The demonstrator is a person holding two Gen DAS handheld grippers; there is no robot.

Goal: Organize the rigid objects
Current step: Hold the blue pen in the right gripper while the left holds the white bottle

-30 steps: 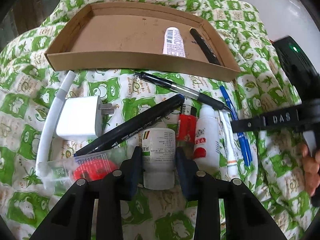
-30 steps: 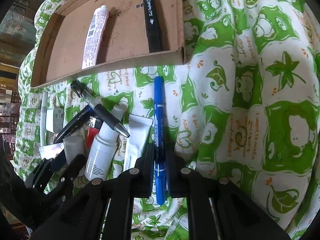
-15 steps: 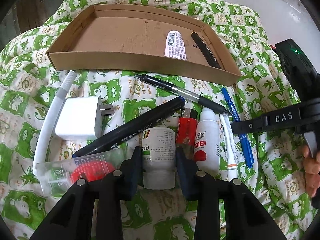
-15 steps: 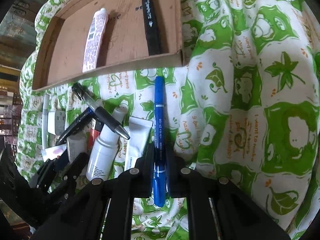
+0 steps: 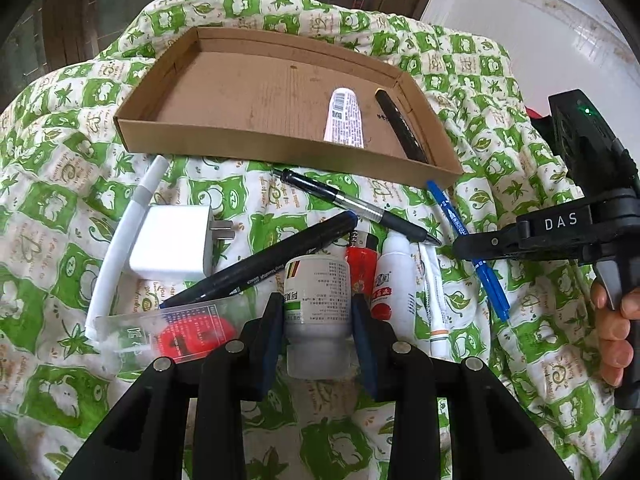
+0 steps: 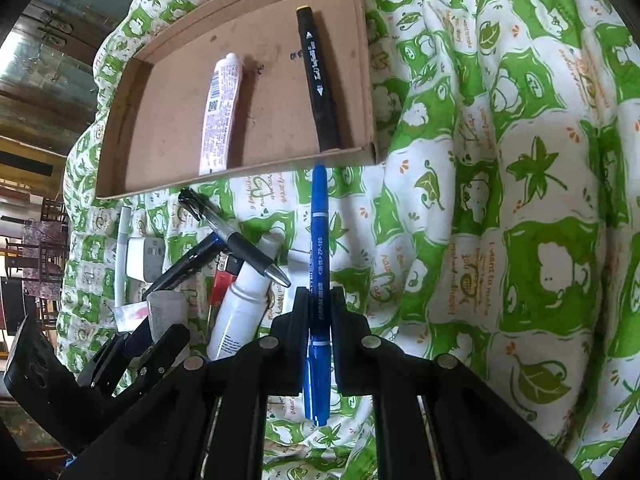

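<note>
Left gripper [image 5: 318,316]: clamped on white bottle [image 5: 318,300], among the clutter on the bedspread [image 6: 500,200].
Right gripper [image 6: 320,312]: pinching blue pen [image 6: 319,280].
Advice: lift clear before crossing cardboard tray [image 5: 280,150] wall.

Left gripper [image 5: 318,320]: I see matte black angular arms, round silver screw heads along them, dark blue pads inside the fingers.
Right gripper [image 6: 320,312]: I see the same black build, silver screws on each arm, flat black fingers.
Marking: from the left camera, white letters "DAS" on the right gripper's black body.
Light: small green lamp on its black housing.
Hand [image 5: 614,328]: bare fingers on a grey trigger; I see no sleeve.
</note>
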